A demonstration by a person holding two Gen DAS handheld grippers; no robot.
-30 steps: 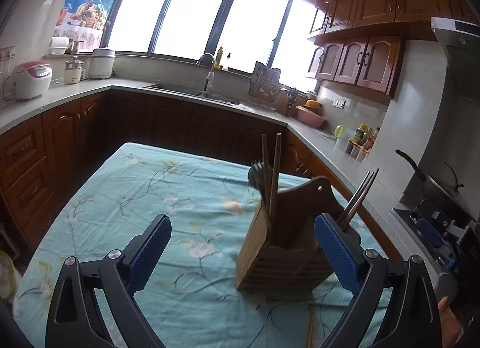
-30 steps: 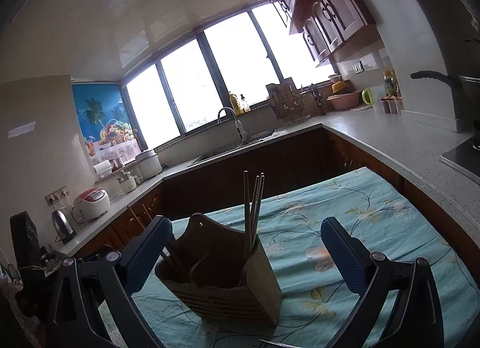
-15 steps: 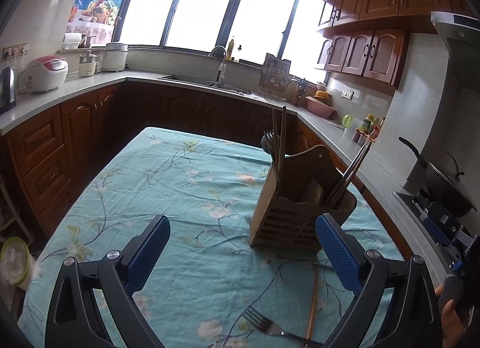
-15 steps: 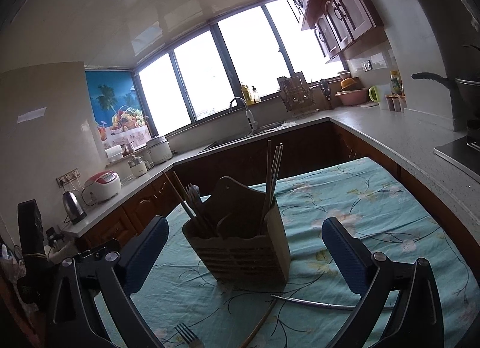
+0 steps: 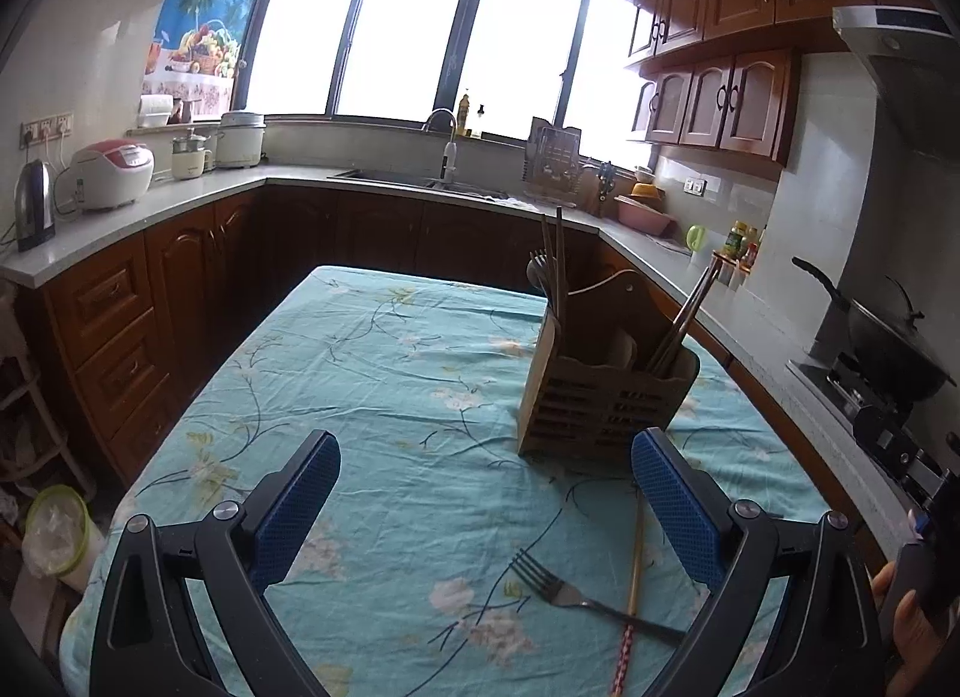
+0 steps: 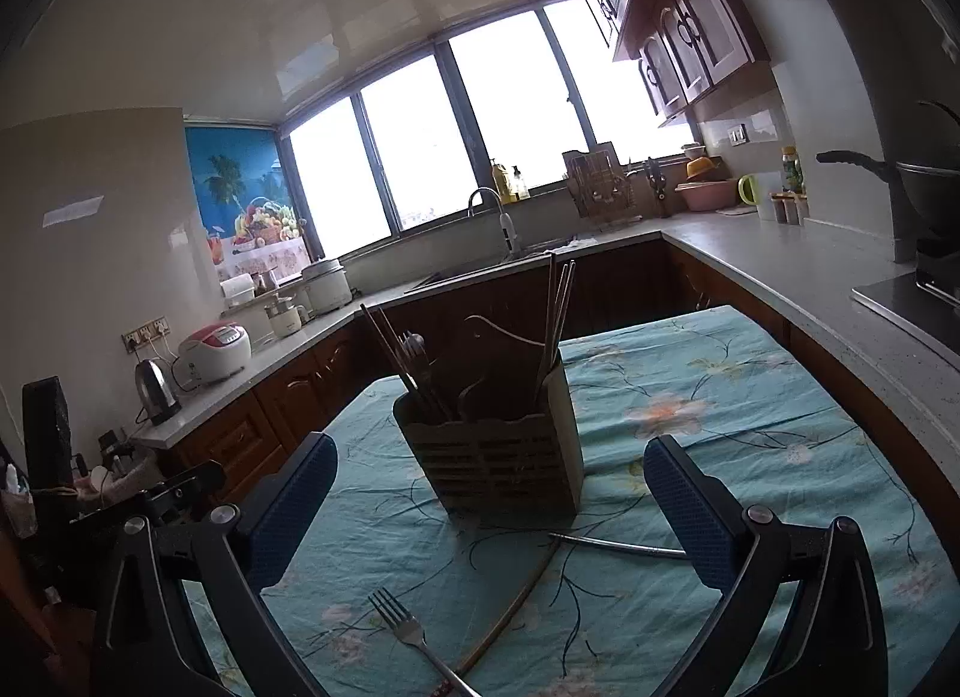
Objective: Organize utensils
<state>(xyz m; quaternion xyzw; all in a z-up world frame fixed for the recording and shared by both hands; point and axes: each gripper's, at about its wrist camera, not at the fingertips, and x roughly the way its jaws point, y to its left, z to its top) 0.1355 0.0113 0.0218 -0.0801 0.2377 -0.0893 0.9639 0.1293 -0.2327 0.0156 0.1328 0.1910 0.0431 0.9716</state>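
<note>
both tongs have pulled back from the utensil holder (image 5: 600,391). left view: left tongs (image 5: 486,511) spread, empty; fork (image 5: 576,595) crosses wooden chopstick (image 5: 633,565) on counter (image 5: 360,397). right view: right tongs (image 6: 489,508) spread, empty; pinch fork (image 6: 408,631) mid-handle.

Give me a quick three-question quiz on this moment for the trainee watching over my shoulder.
1. True or false: the fork lies on the tablecloth, crossing the wooden chopstick.
2. Multiple choice: the utensil holder is A) lying on its side, B) standing upright on the table, C) held in a gripper.
3. Fill in: the left gripper and right gripper are both ____ and hold nothing.

Key
1. True: the two cross near the fork's handle.
2. B: it stands upright, with chopsticks and other utensils sticking out.
3. Open: the jaws of each stand wide apart.
</note>
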